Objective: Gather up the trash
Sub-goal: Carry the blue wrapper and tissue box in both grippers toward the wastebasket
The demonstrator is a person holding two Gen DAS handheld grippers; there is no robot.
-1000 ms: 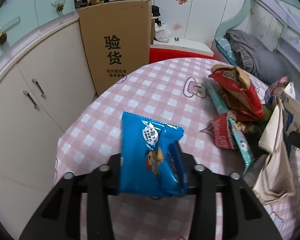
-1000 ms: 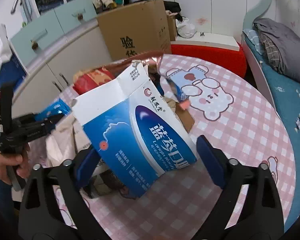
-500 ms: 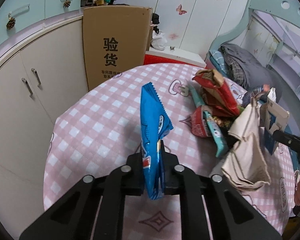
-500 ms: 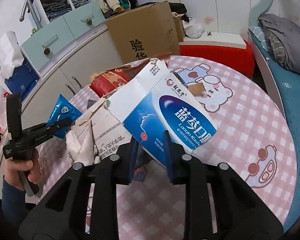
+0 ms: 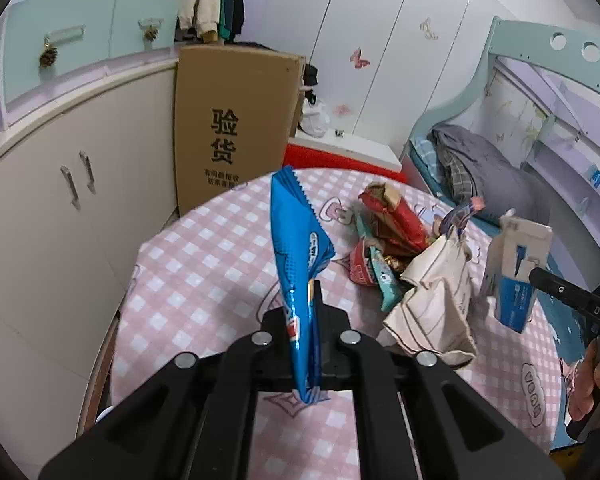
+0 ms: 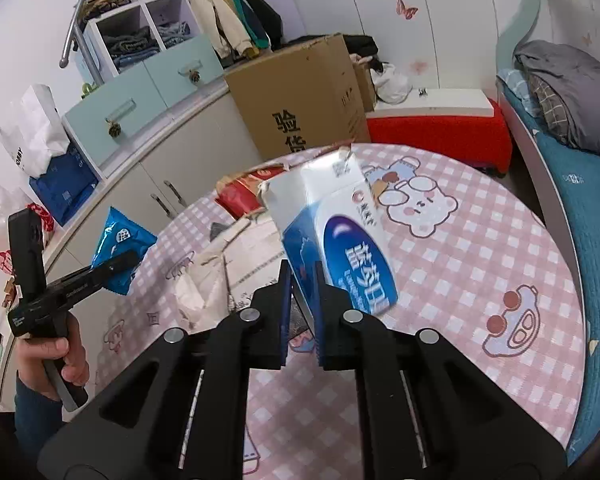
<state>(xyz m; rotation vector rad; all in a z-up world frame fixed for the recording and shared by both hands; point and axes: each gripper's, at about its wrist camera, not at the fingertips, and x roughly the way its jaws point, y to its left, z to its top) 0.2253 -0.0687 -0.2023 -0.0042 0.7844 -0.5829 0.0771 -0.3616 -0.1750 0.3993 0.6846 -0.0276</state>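
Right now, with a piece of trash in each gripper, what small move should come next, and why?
Probably carry both away toward a bin, which isn't in view: the left gripper grips the blue snack wrapper, the right gripper grips the blue-and-white carton, both above the table.

Before you is a round table covered in a pink-and-white checked cloth (image 5: 204, 280) printed with cartoon bears and cars. On it lies a heap of rubbish: a crumpled red snack bag (image 5: 392, 220) at the far side, a teal wrapper (image 5: 384, 280) beside it, and a creased cream paper bag (image 5: 436, 300) nearest you, all touching one another.
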